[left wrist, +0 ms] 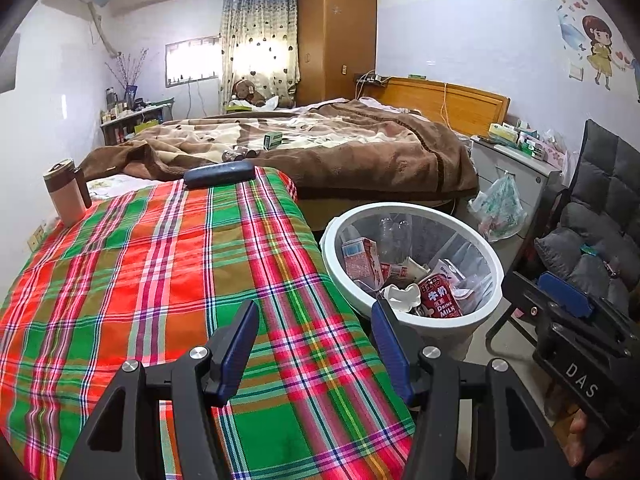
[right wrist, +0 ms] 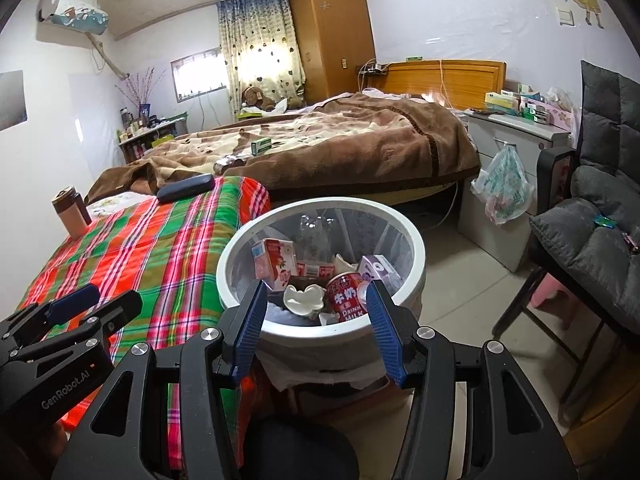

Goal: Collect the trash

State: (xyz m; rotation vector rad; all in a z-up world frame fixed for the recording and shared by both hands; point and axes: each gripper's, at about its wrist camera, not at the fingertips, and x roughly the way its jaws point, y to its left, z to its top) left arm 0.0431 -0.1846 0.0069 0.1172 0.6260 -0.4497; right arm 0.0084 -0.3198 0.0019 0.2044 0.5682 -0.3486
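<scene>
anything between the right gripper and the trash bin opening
Nothing visible blocks it. The right gripper is open and empty just in front of the round white trash bin, whose uncovered mouth shows a red milk can and a pink carton inside. The plaid-covered table lies to the left.

"DRINK MILK" on red can (left wrist: 439,296); "DAS" on right claw (left wrist: 576,312); "GenRobot.AI" on left claw (right wrist: 86,306)
</scene>
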